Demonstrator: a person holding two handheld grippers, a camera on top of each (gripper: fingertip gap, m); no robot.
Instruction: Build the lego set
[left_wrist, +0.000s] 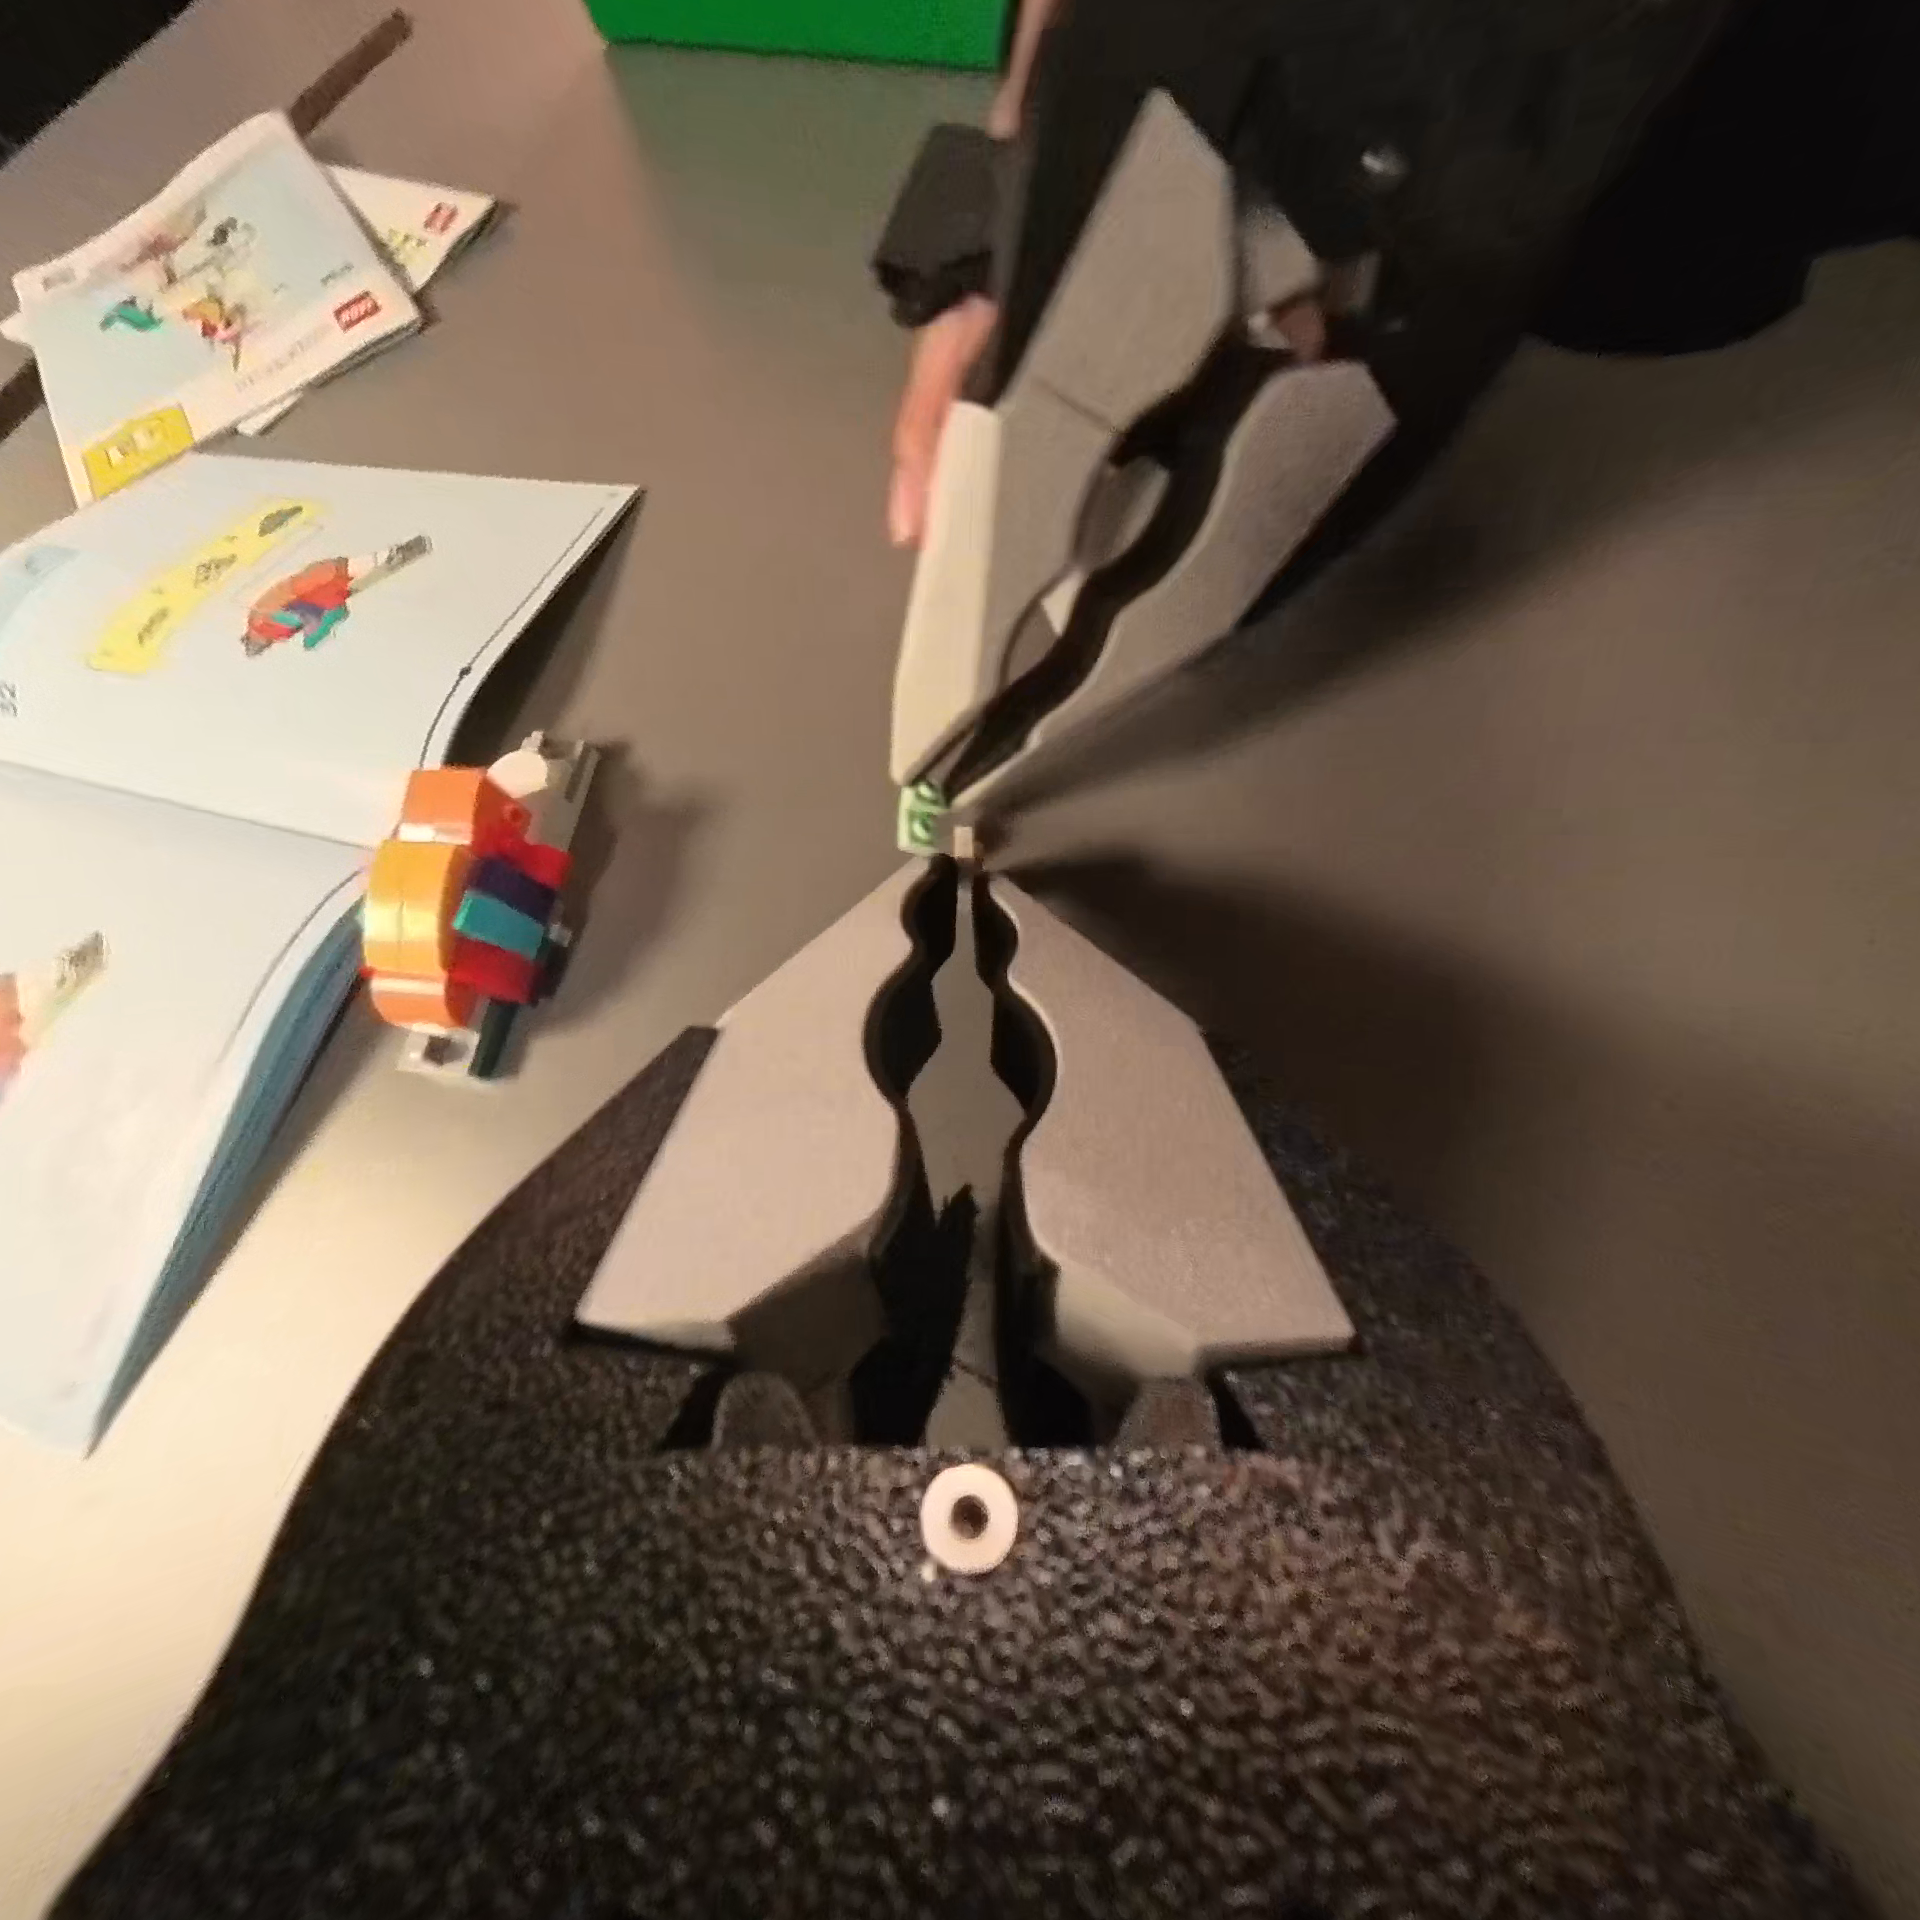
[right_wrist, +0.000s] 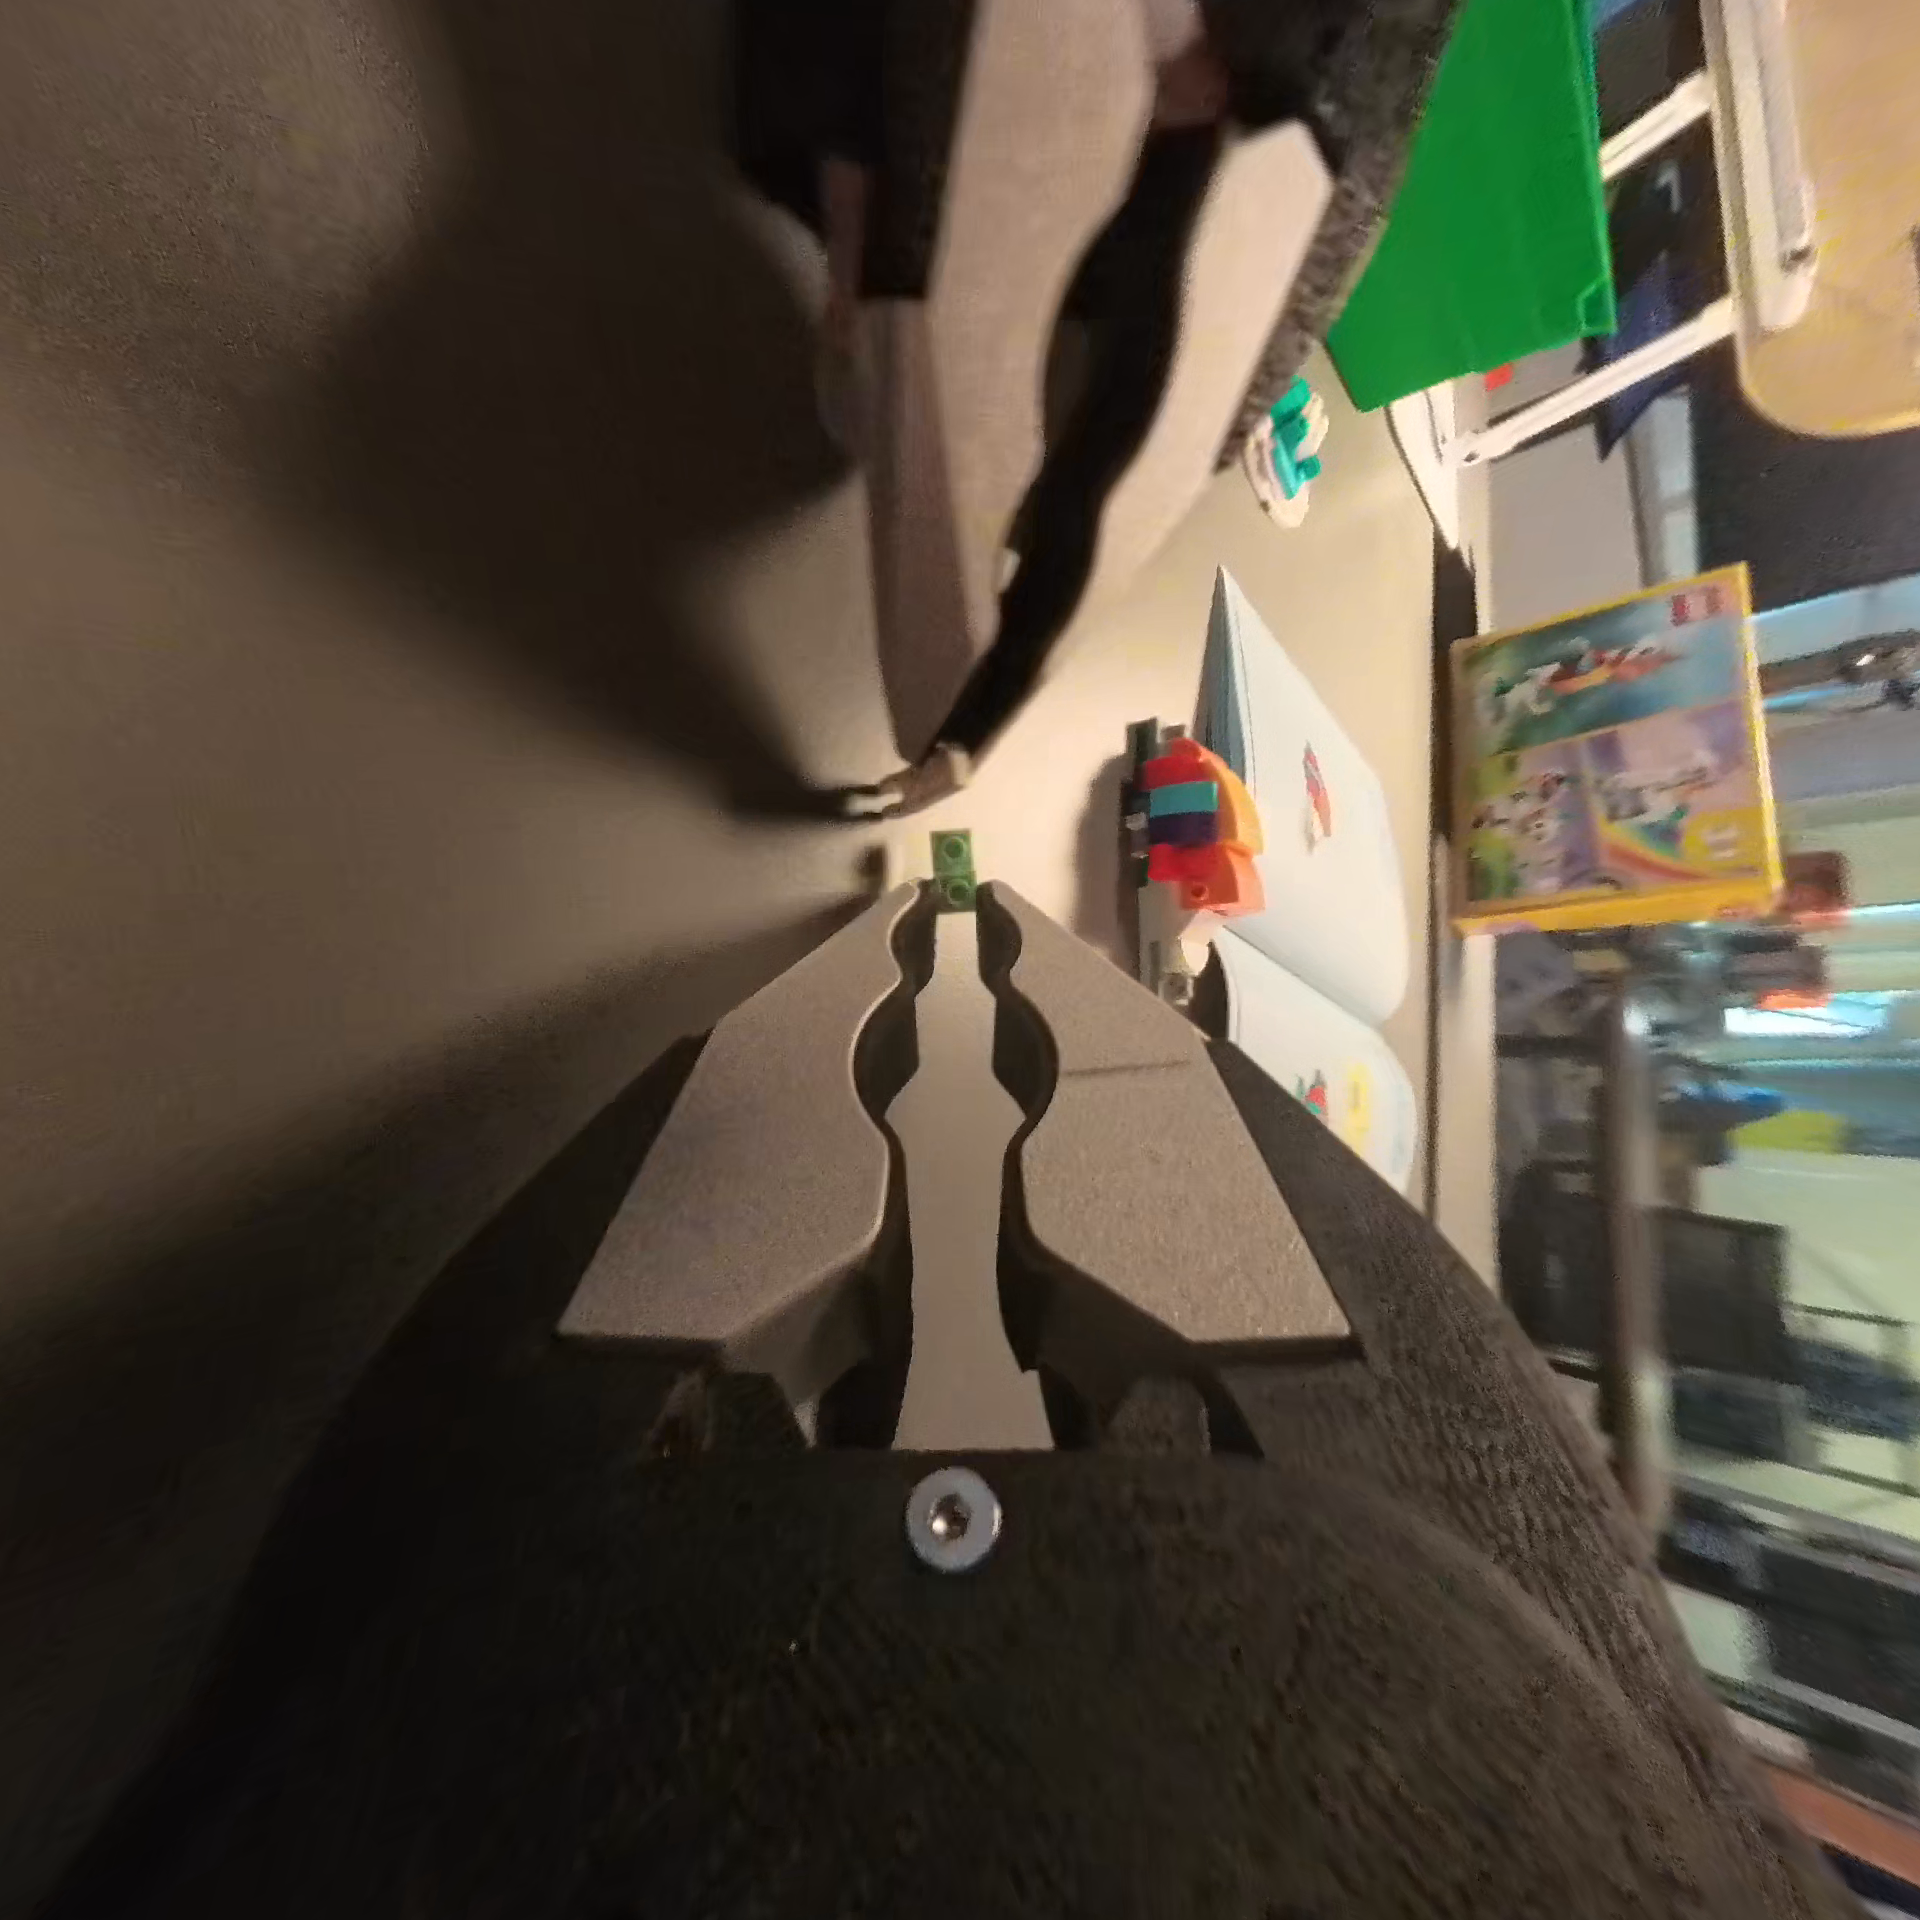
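Observation:
My right gripper is shut on a small green brick and holds it just above the grey table. In the left wrist view it comes in from the upper right with the green brick at its tips. My left gripper is shut on a small pale piece, right next to the green brick, nearly tip to tip. The part-built model, orange, red, purple and teal, lies on the table to the left, against the open instruction booklet.
Two closed booklets lie at the far left. A green box stands at the table's far edge. In the right wrist view a yellow set box and some teal and white pieces show. A hand holds the right gripper. Only a small space, under 4 cm, lies between the two pairs of fingers.

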